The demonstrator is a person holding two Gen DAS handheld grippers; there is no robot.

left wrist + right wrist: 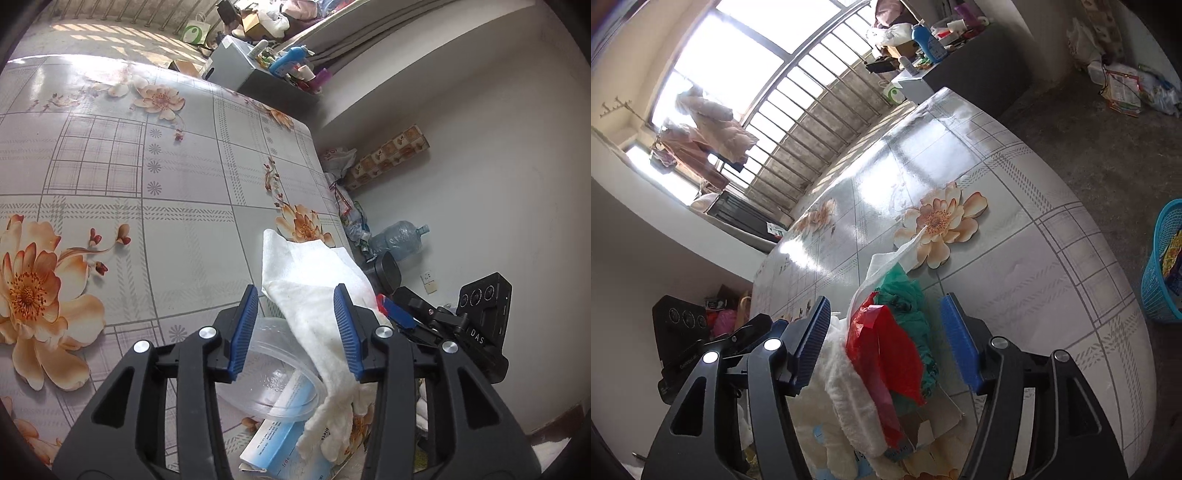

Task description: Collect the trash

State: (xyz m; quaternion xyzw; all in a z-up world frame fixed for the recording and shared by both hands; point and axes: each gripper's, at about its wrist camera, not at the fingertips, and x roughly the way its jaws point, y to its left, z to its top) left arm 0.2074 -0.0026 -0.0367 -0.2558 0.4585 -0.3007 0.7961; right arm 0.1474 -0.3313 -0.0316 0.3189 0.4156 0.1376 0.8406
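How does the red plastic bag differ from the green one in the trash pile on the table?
The red plastic bag lies on top and nearer the right tool; the green plastic bag sits partly under it, reaching farther up the table. The red one looks glossy and translucent, the green duller and more crumpled. Both are loose between the open jaws.

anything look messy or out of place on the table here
Yes. A jumble of trash sits at the near table edge: a white paper towel draped over a tipped clear plastic bowl and a light blue box, with crumpled red plastic and green plastic beside it. Nothing looks spilled.
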